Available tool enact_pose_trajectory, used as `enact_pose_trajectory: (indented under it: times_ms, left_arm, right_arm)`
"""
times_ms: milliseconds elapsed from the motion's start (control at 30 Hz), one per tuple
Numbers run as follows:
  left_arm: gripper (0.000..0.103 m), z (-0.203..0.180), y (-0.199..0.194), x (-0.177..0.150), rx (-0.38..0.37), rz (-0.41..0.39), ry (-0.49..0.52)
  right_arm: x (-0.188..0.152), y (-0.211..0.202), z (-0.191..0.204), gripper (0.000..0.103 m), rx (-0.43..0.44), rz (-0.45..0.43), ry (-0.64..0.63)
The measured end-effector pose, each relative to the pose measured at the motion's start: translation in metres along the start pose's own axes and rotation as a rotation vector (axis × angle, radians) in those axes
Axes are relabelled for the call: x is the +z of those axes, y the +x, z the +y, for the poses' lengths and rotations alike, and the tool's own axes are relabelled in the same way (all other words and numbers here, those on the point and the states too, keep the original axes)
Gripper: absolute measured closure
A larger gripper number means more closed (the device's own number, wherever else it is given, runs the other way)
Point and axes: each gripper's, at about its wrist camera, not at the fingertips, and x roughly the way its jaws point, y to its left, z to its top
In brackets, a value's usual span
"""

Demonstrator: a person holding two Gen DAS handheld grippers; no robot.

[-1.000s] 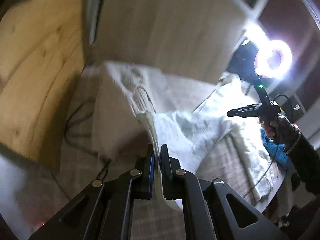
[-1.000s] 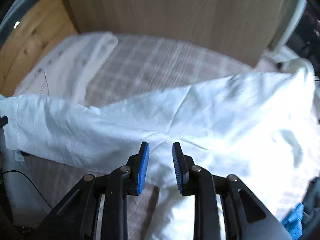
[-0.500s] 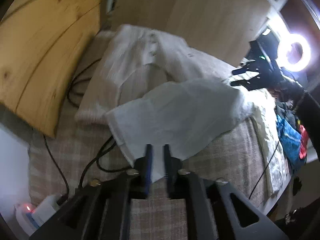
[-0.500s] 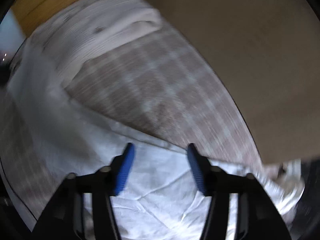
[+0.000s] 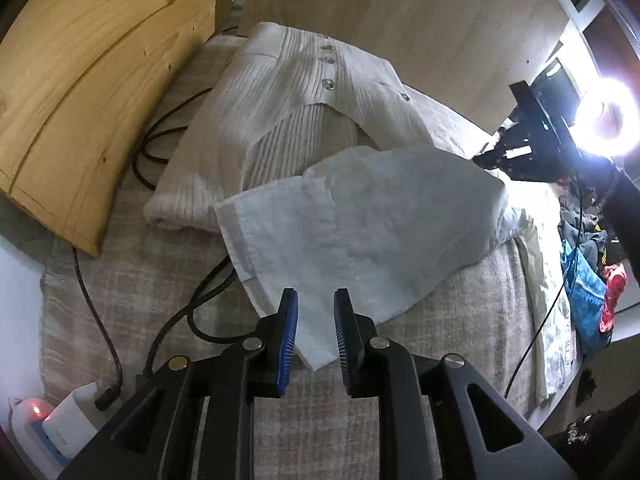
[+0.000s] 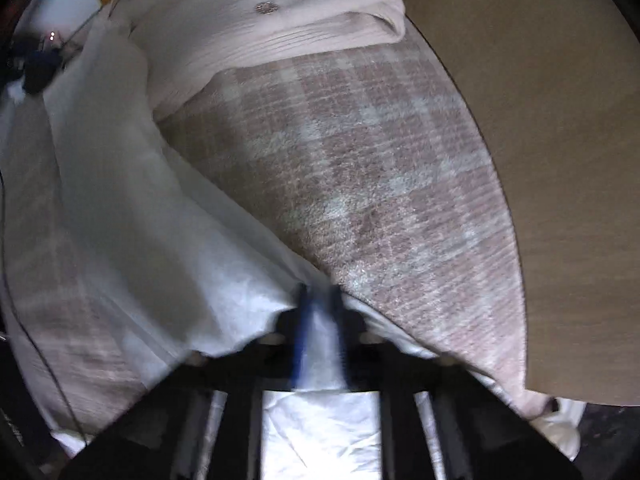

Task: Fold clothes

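A white woven garment (image 5: 352, 236) lies spread on the plaid blanket (image 5: 460, 320). My left gripper (image 5: 315, 338) is open, its blue pads either side of the garment's near corner without pinching it. The garment also shows in the right wrist view (image 6: 132, 216), blurred. My right gripper (image 6: 318, 320) has its jaws close together with white cloth between them at the garment's far end; it shows as a black tool in the left wrist view (image 5: 516, 152).
A folded beige ribbed cardigan (image 5: 288, 92) with buttons lies behind the garment. Black cables (image 5: 180, 312) and a white charger (image 5: 68, 420) lie at the left. A wooden headboard (image 5: 92, 72), a ring light (image 5: 604, 120) and a pile of clothes (image 5: 588, 280) surround the bed.
My left gripper has opened and let the garment's corner drop onto the blanket. My right gripper opened wide, then closed on the garment's other end.
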Motion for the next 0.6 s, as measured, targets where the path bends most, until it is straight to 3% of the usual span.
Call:
enact_pose_trajectory:
  times_ms: [233, 333, 467, 600]
  left_arm:
    - [0.080, 0.000, 0.009, 0.005, 0.009, 0.018, -0.017]
    - [0.064, 0.004, 0.014, 0.010, 0.011, 0.022, -0.048]
    - [0.062, 0.008, 0.019, 0.013, 0.010, 0.034, -0.081]
    - [0.060, 0.015, 0.015, 0.007, 0.043, 0.034, -0.107]
  right_arm:
    - [-0.017, -0.033, -0.033, 0.102, -0.076, -0.158, 0.161]
    - [-0.015, -0.025, -0.018, 0.102, -0.064, -0.155, 0.143]
    - [-0.013, -0.024, -0.007, 0.100, -0.099, -0.132, 0.129]
    - [-0.014, -0.052, 0.007, 0.098, -0.106, -0.187, 0.124]
